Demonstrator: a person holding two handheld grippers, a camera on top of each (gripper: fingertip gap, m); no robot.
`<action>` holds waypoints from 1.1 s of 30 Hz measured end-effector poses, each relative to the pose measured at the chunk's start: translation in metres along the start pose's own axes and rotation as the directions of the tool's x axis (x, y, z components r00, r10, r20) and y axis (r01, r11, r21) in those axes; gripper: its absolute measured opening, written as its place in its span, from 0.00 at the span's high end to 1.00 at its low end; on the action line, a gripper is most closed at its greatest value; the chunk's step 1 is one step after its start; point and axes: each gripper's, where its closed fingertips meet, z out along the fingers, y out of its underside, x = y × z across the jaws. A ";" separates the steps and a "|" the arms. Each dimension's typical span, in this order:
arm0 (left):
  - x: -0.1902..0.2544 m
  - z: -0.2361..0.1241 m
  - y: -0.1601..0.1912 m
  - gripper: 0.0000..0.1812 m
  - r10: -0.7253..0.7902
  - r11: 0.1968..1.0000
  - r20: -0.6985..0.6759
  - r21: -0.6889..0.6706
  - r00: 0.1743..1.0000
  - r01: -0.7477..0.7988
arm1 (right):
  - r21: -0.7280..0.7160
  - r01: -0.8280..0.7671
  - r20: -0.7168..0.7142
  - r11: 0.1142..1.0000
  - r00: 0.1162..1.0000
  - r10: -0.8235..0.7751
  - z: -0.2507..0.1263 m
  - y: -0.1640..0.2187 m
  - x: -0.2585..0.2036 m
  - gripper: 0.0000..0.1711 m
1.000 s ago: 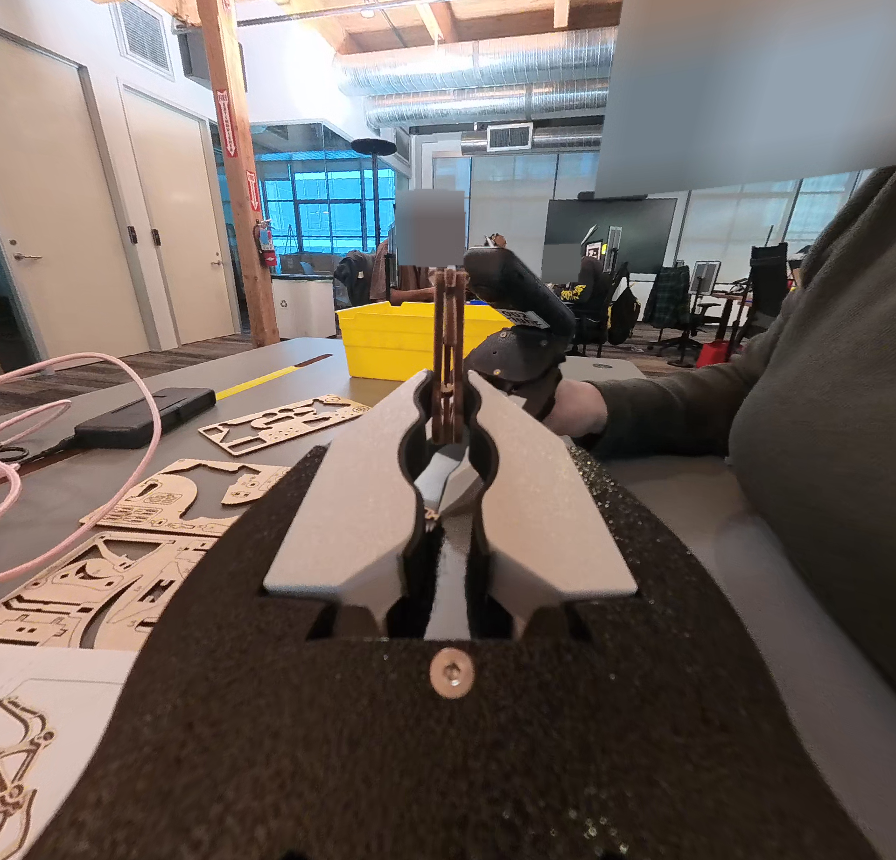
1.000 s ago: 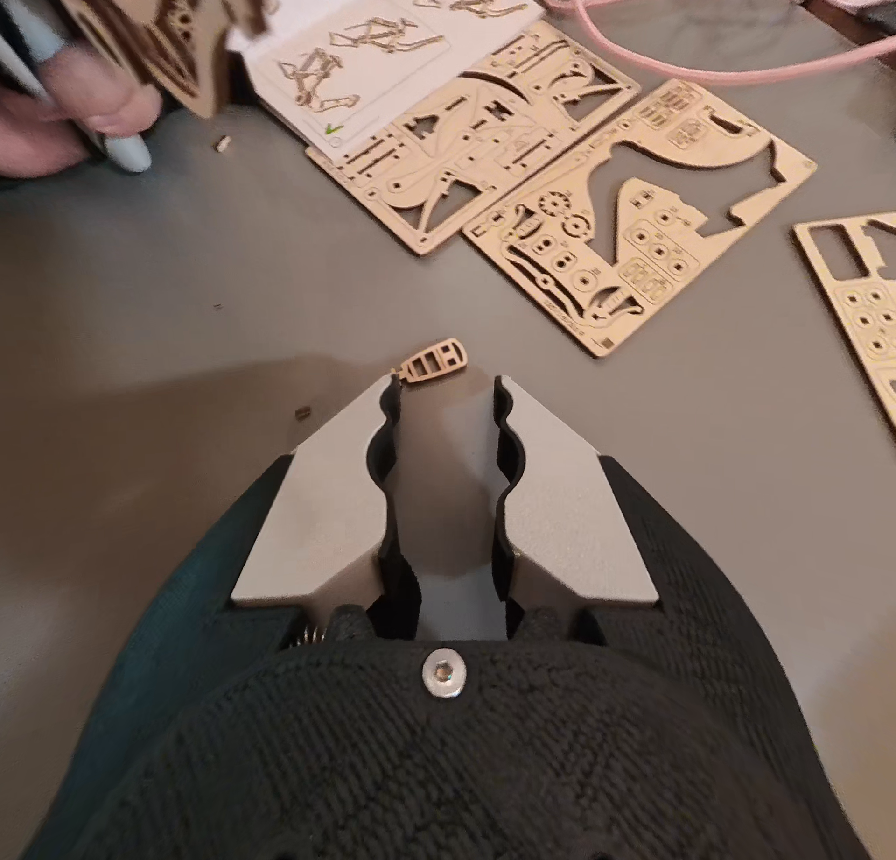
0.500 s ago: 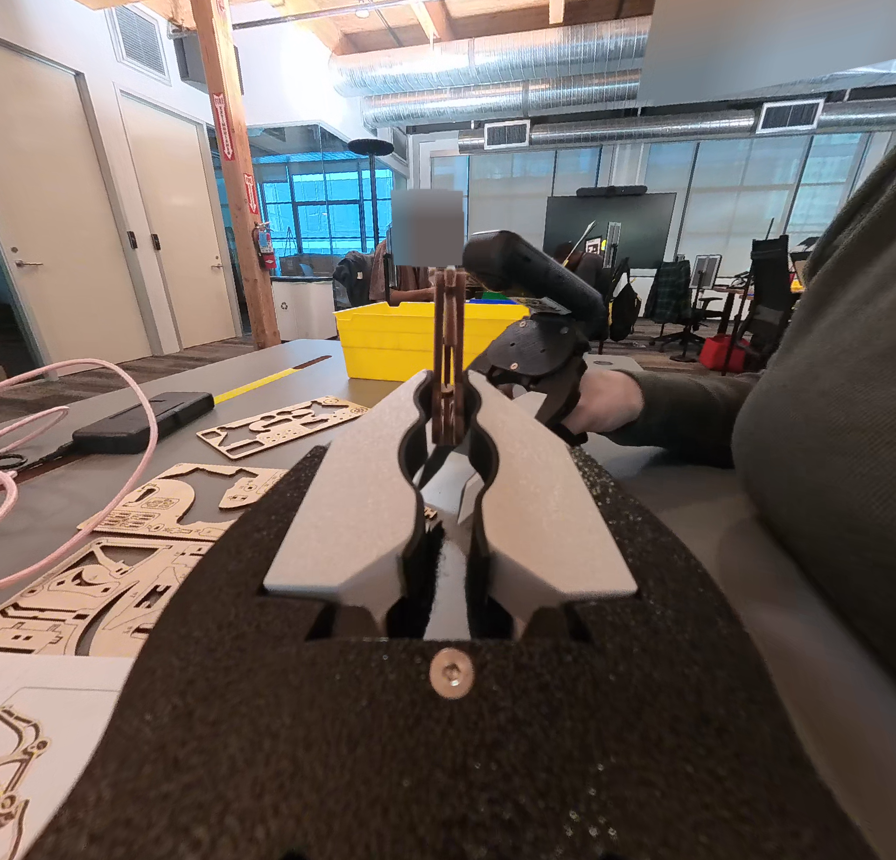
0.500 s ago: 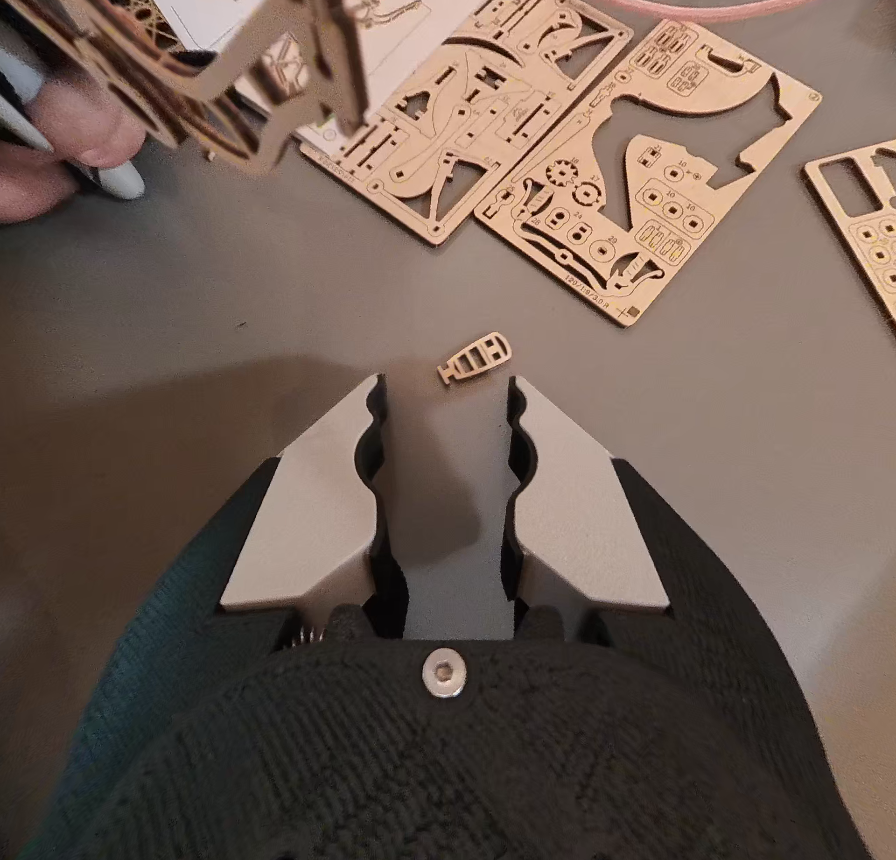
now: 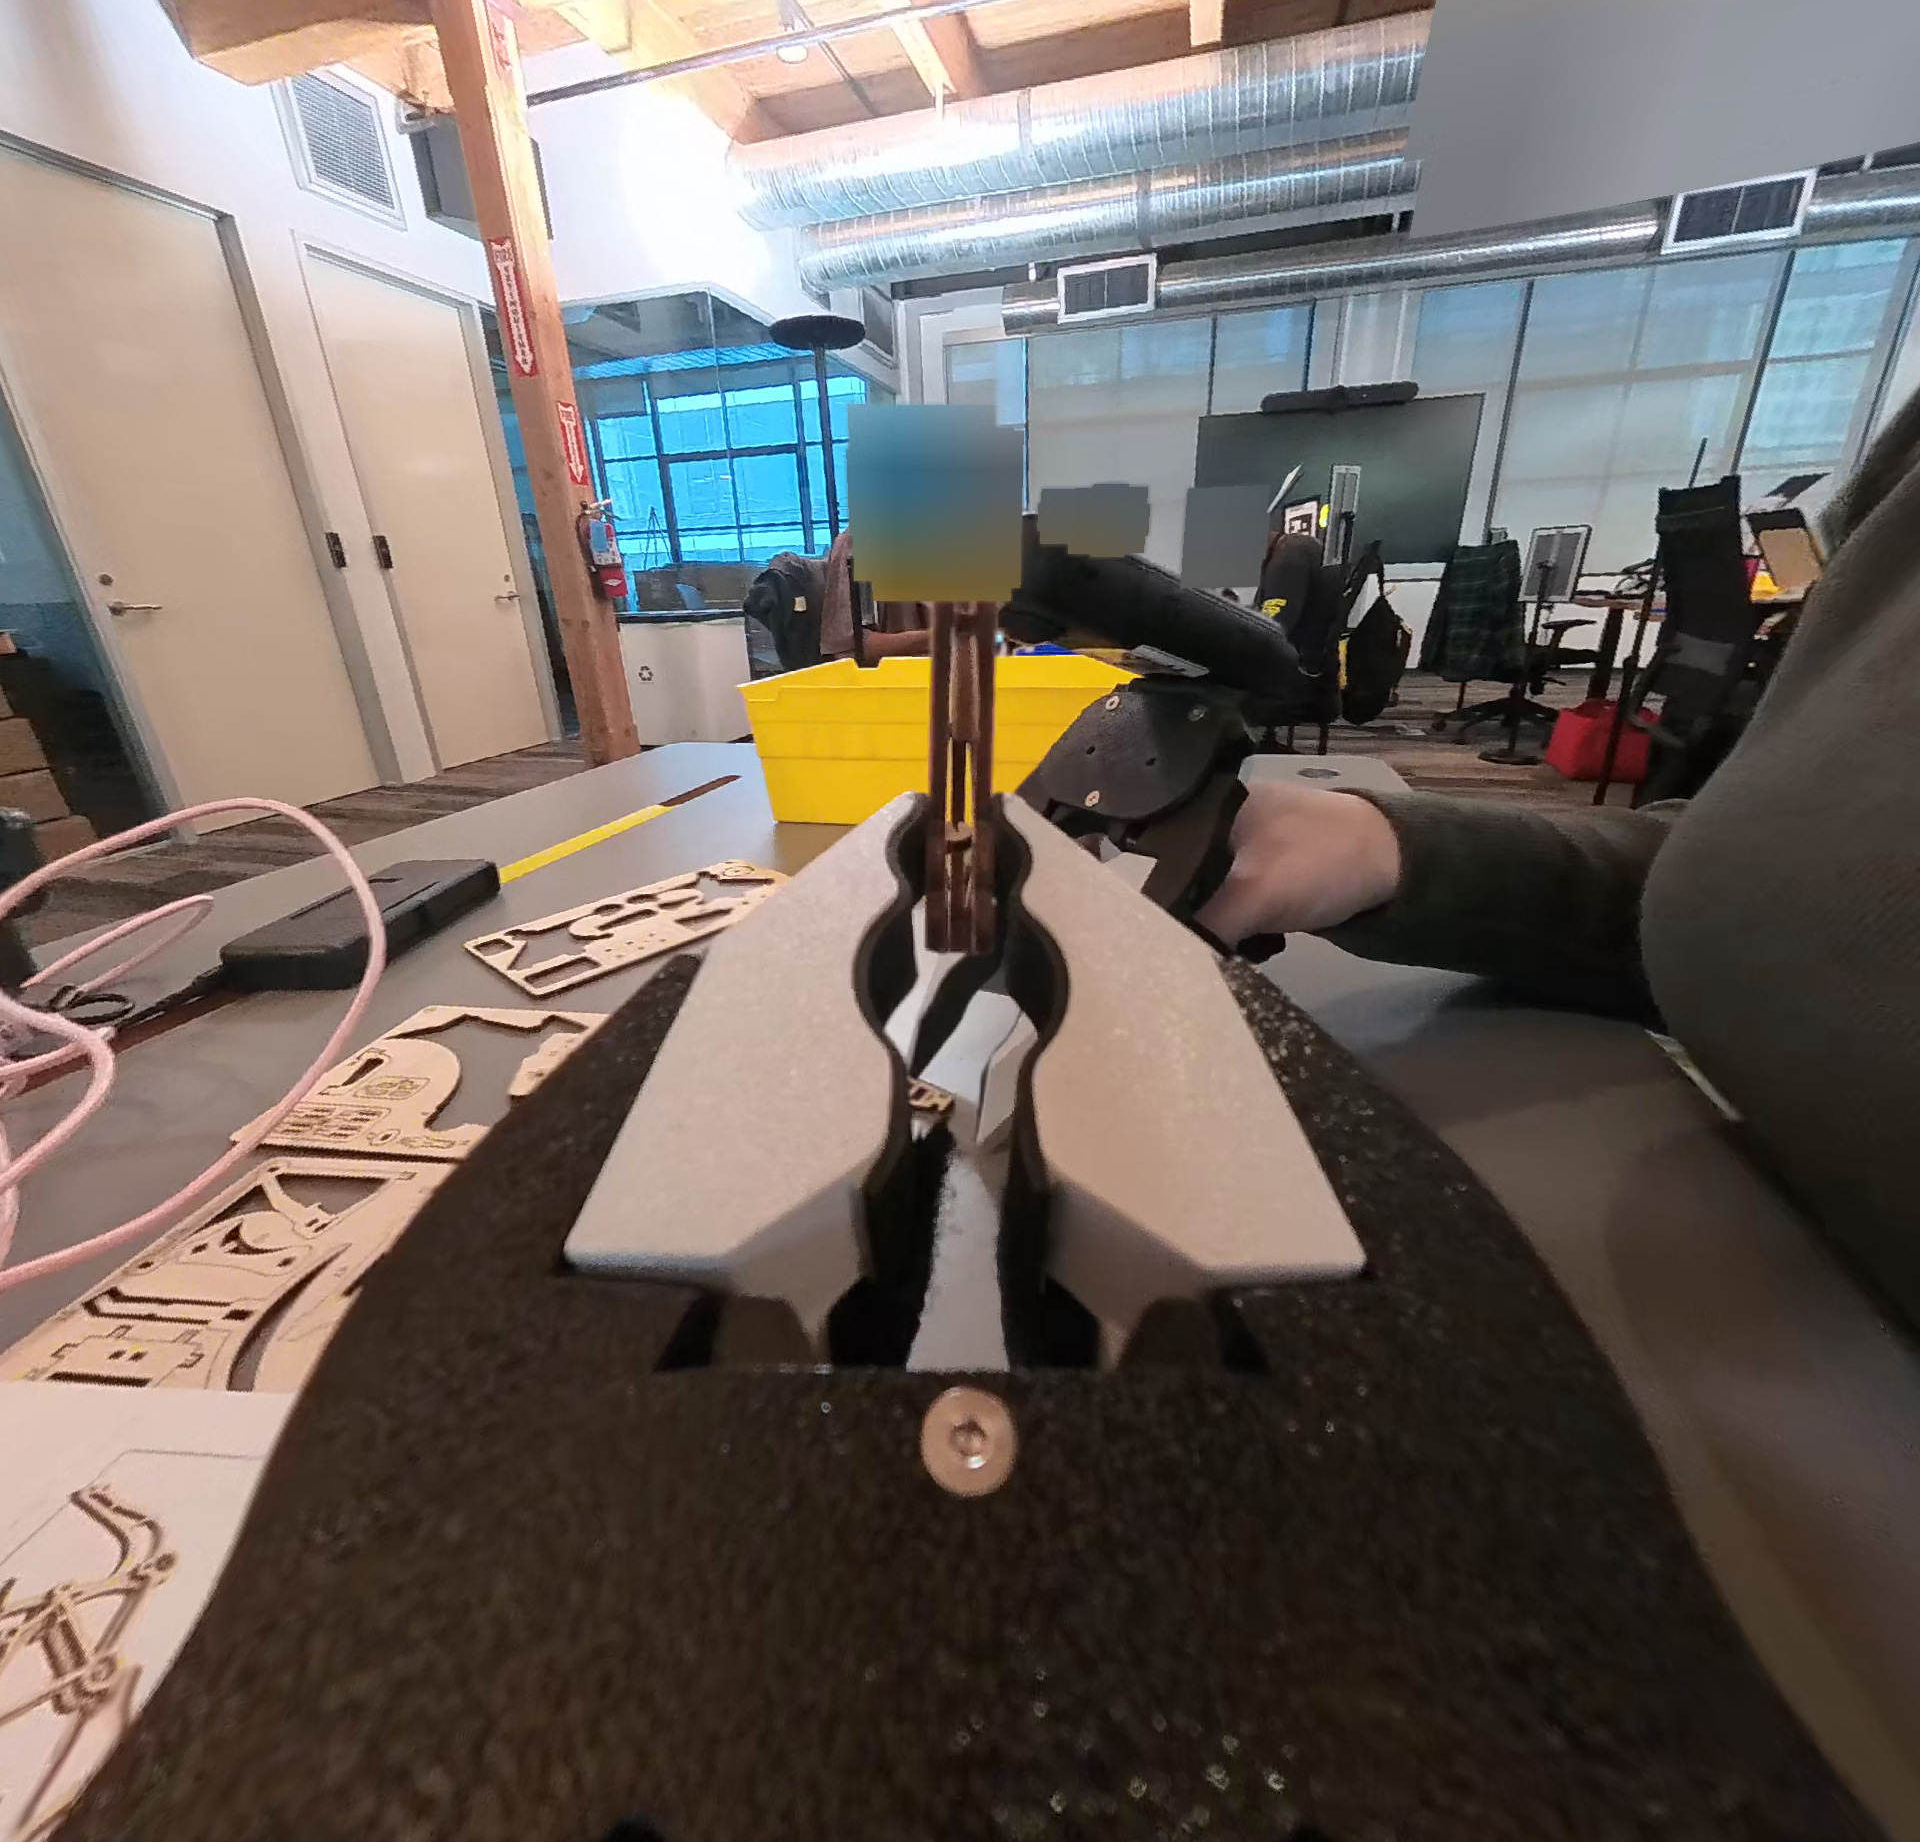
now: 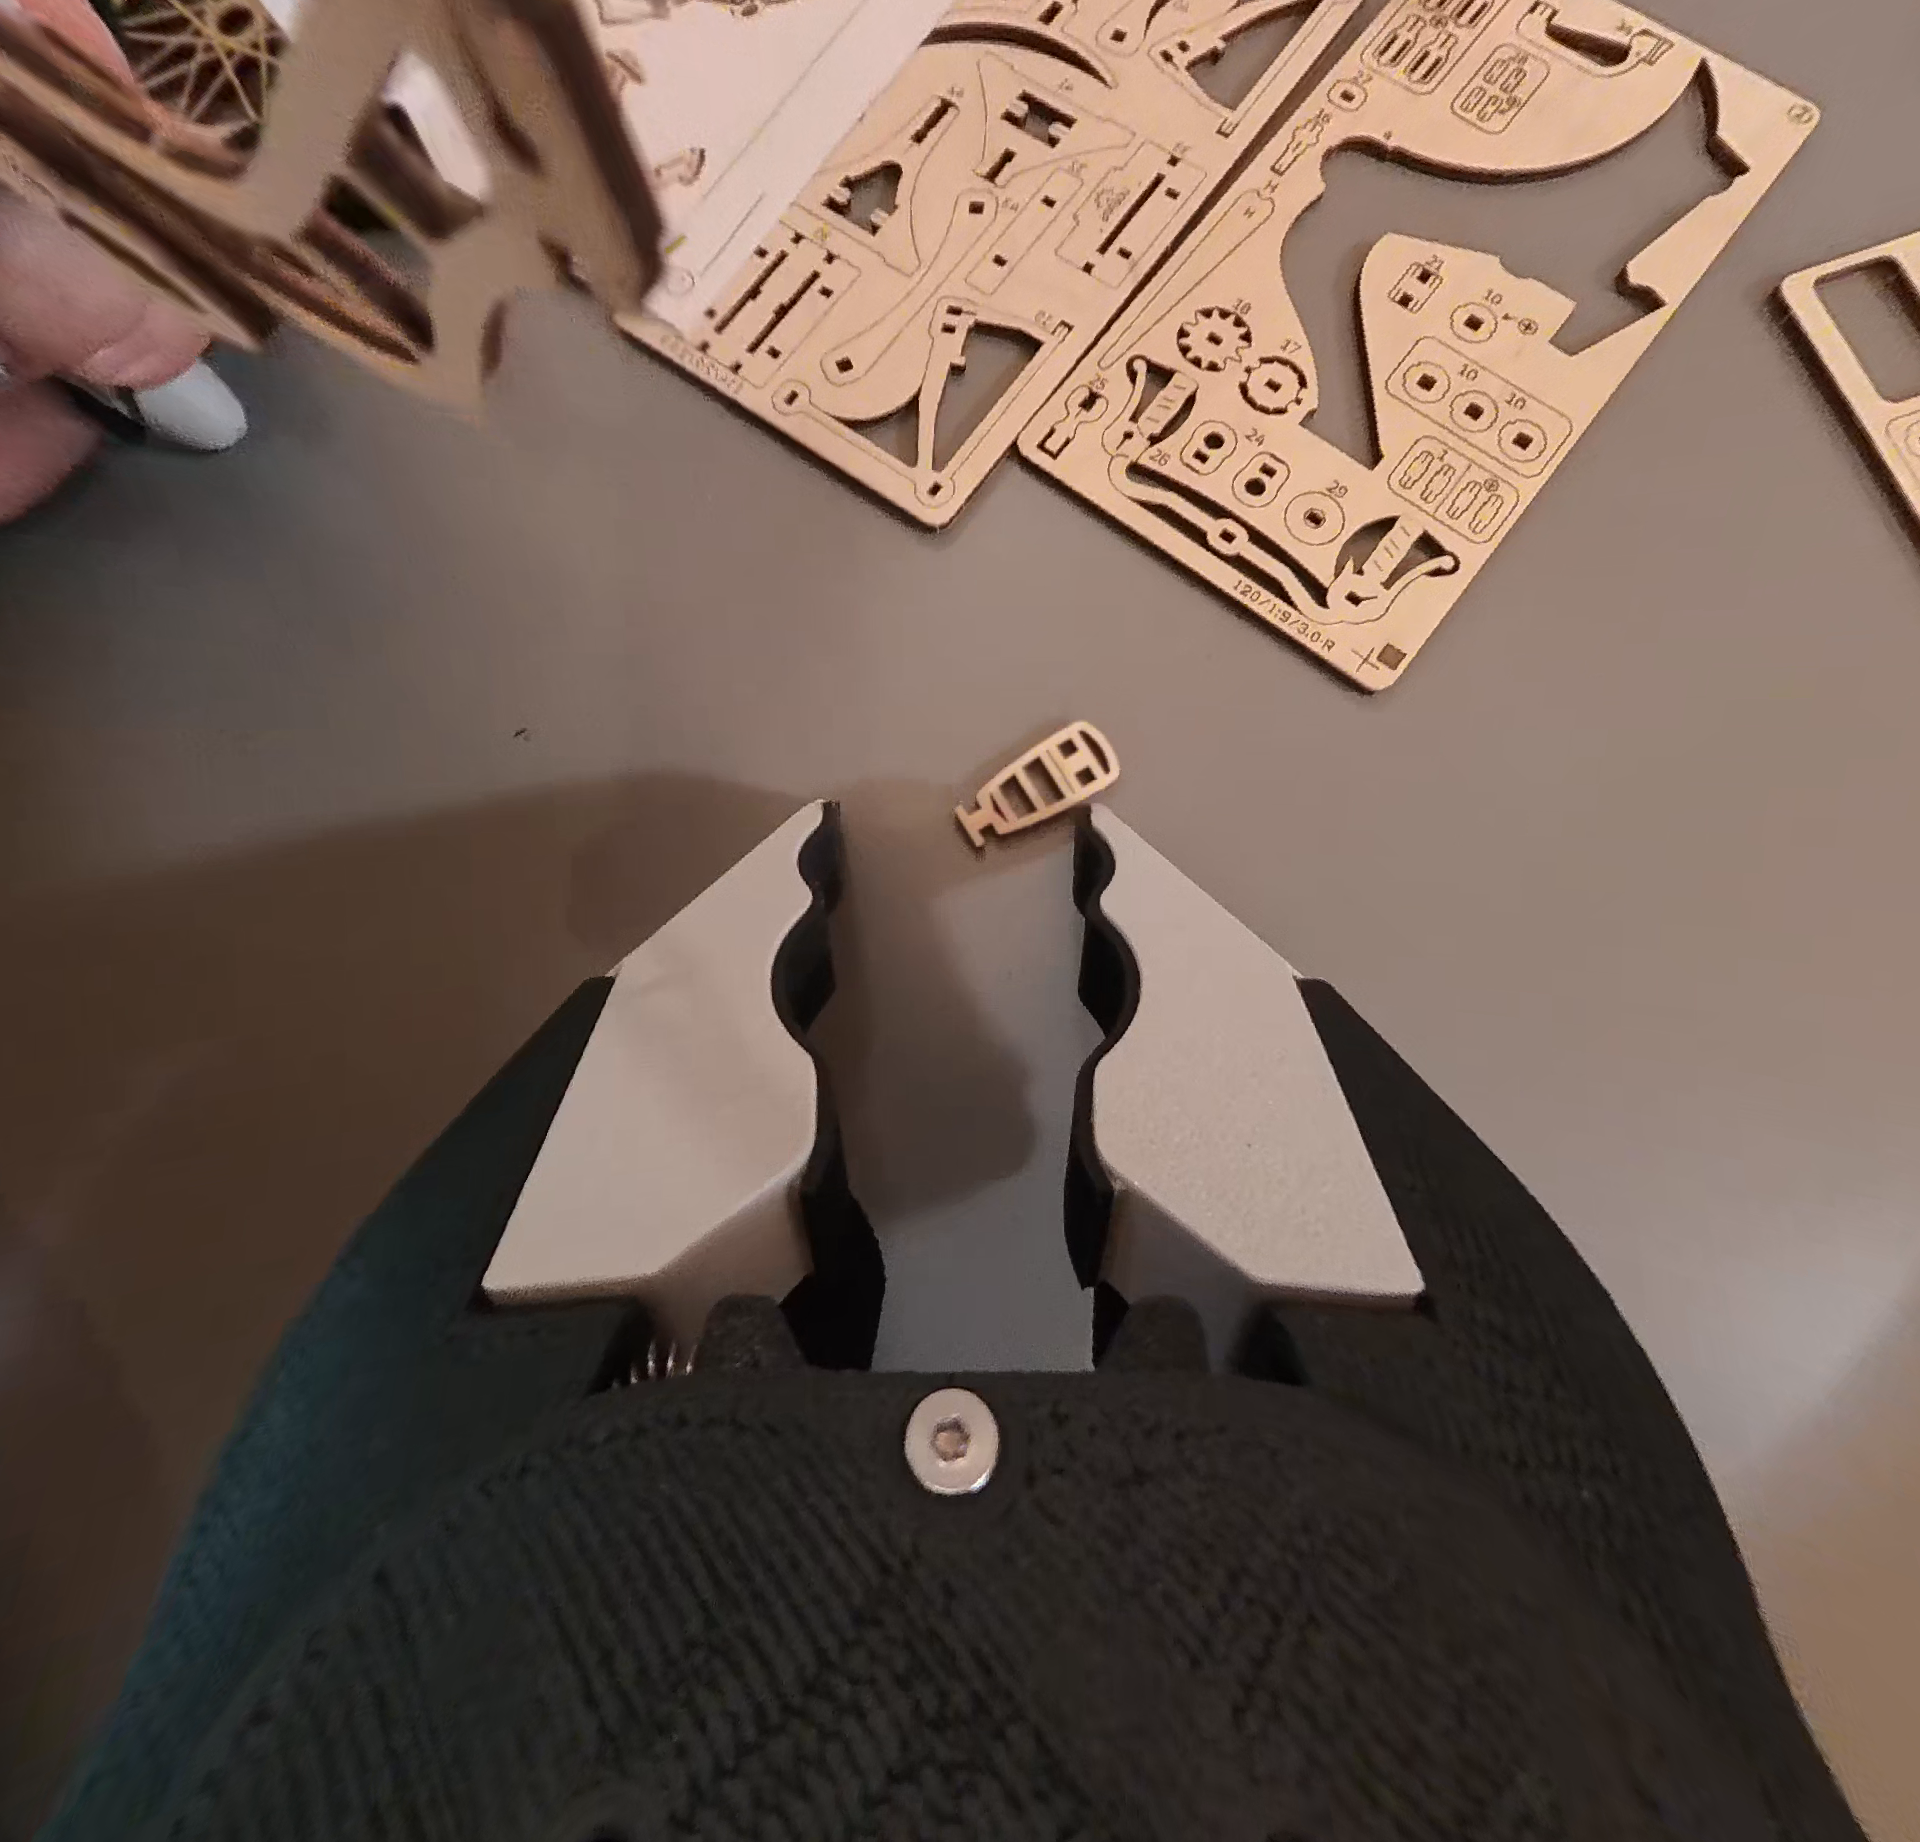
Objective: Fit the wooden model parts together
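Observation:
My left gripper (image 5: 961, 821) is shut on a partly built wooden model (image 5: 961, 743), seen edge-on and upright between its tips. The same model (image 6: 312, 161) shows blurred at the upper left of the right wrist view, above the table. My right gripper (image 6: 956, 821) is open and empty, pointing down at the grey table (image 6: 416, 649). A small loose slotted wooden piece (image 6: 1044, 779) lies flat just beyond the right fingertip, apart from it. The right gripper also shows in the left wrist view (image 5: 1132, 784), held by a hand.
Laser-cut wooden part sheets (image 6: 1403, 338) and an instruction sheet (image 6: 727, 57) lie beyond the loose piece. More sheets (image 5: 623, 925), a pink cable (image 5: 208, 961), a black case (image 5: 353, 925) and a yellow bin (image 5: 852, 743) are on the table. A person's sleeve (image 5: 1766, 1013) is at right. The gap from one gripper's tips to the other's is roughly 15 cm.
The right gripper has opened wider and moved closer to the table; the small piece now lies by its right tip. The held model has come lower and nearer in the right wrist view.

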 end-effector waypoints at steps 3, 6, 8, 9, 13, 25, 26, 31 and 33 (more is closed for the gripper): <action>-0.007 -0.003 -0.002 0.96 -0.004 1.000 0.035 0.013 0.999 0.004 | 0.020 0.056 0.056 0.998 0.997 -0.057 0.006 -0.006 -0.008 0.75; -0.011 -0.006 -0.007 0.96 -0.016 0.999 0.063 0.044 0.998 0.013 | 0.035 0.169 0.097 0.985 0.980 -0.172 0.010 -0.008 -0.023 0.75; -0.013 -0.007 -0.009 0.96 -0.011 0.998 0.076 0.055 0.997 0.007 | 0.058 0.178 0.080 0.982 0.980 -0.182 0.008 -0.012 -0.025 0.77; -0.013 -0.008 -0.010 0.96 -0.007 0.998 0.080 0.055 0.997 0.002 | 0.067 0.166 0.077 0.984 0.982 -0.171 0.007 -0.013 -0.025 0.78; -0.012 -0.007 -0.008 0.96 -0.005 0.999 0.076 0.048 0.997 0.002 | 0.053 0.136 0.017 0.989 0.990 -0.137 0.010 -0.011 -0.013 0.82; -0.012 -0.006 -0.006 0.96 -0.015 0.999 0.068 0.039 0.998 0.012 | 0.074 0.172 0.007 0.982 0.985 -0.173 0.015 -0.014 -0.016 0.94; -0.012 -0.006 -0.005 0.96 -0.014 0.999 0.067 0.038 0.998 0.011 | 0.076 0.182 0.009 0.980 0.983 -0.184 0.015 -0.014 -0.016 0.94; -0.015 -0.008 -0.006 0.96 -0.020 0.999 0.071 0.042 0.997 0.017 | 0.169 0.220 0.006 0.961 0.975 -0.224 -0.002 -0.023 -0.007 0.94; -0.016 -0.009 -0.008 0.96 -0.027 0.998 0.071 0.055 0.997 0.023 | 0.246 0.240 0.018 0.939 0.967 -0.252 -0.017 -0.036 -0.002 0.94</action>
